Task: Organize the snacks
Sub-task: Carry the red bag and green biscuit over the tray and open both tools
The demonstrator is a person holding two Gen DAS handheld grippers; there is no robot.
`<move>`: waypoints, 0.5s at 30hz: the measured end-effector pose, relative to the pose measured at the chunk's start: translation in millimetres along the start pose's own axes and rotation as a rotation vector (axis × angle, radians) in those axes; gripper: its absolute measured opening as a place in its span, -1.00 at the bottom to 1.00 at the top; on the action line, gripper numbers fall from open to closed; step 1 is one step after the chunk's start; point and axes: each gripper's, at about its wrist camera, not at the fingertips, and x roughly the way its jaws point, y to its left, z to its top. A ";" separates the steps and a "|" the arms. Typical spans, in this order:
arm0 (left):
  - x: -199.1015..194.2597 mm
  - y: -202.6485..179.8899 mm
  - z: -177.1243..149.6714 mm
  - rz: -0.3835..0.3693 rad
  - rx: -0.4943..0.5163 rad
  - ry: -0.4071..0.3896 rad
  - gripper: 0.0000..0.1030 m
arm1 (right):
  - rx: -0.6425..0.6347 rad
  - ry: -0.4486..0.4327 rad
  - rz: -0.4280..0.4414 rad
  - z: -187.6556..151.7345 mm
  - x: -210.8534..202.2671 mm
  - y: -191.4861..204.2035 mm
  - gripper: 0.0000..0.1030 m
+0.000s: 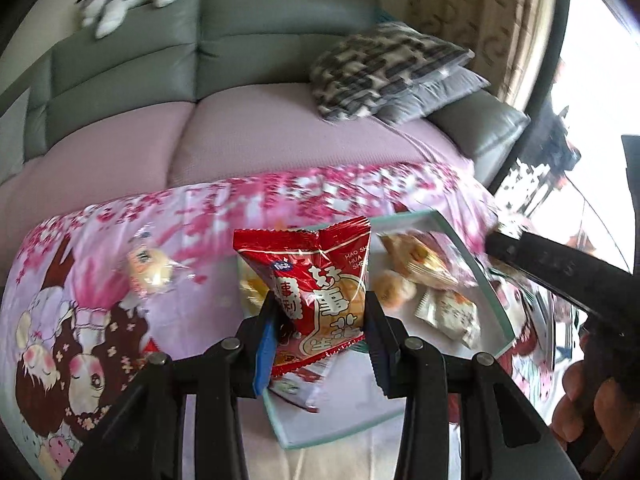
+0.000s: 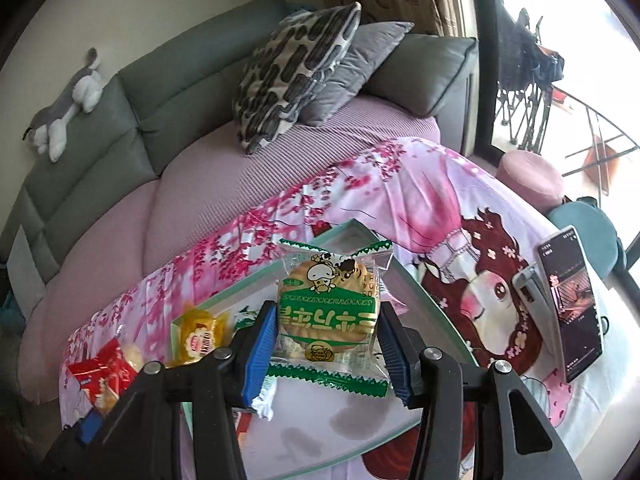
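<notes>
Blue-padded fingers of the left gripper (image 1: 320, 332) press from both sides on a red snack bag (image 1: 316, 292), which stands upright between them above the near part of a pale glass-edged tray (image 1: 340, 428). Under the bag, a flat white packet (image 1: 298, 390) lies on the tray. Farther in on the same tray sit a round yellow bun (image 1: 394, 290), a white sachet (image 1: 452, 314) and an orange-and-clear wrapper (image 1: 420, 260). To the left of the tray, a wrapped cake (image 1: 150, 270) rests on the pink cartoon cloth (image 1: 100, 300). At the right edge of the left wrist view, a hand (image 1: 588, 404) grips the dark body of the other tool.

From the right wrist view, the right gripper (image 2: 328, 344) is clamped on a green-and-clear biscuit packet (image 2: 330, 312), held over the tray (image 2: 424, 300); its printed text appears upside down. On the left part of the tray lies a yellow packet (image 2: 200, 338), and the red bag (image 2: 102, 376) shows at the lower left beyond it. A phone (image 2: 570, 304) leans on a stand to the right, on the cloth.

Beyond the cloth stretches a sofa seat with a lilac cover (image 2: 192, 196), two cushions (image 2: 304, 76) near its right end, and a grey-and-white plush dog (image 2: 68, 104) on the green backrest.
</notes>
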 end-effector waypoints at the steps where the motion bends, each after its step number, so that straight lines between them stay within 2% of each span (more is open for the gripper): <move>1: 2.4 -5.7 -1.3 -0.002 0.014 0.007 -0.19 | 0.002 0.010 -0.005 0.0 2.0 -2.7 0.02; 8: 27.7 -40.4 -15.9 -0.017 0.095 0.091 -0.19 | -0.002 0.073 -0.041 -4.8 16.0 -16.0 0.03; 15: 43.6 -56.9 -26.0 -0.032 0.134 0.136 -0.19 | -0.005 0.132 -0.077 -9.5 32.5 -25.8 0.03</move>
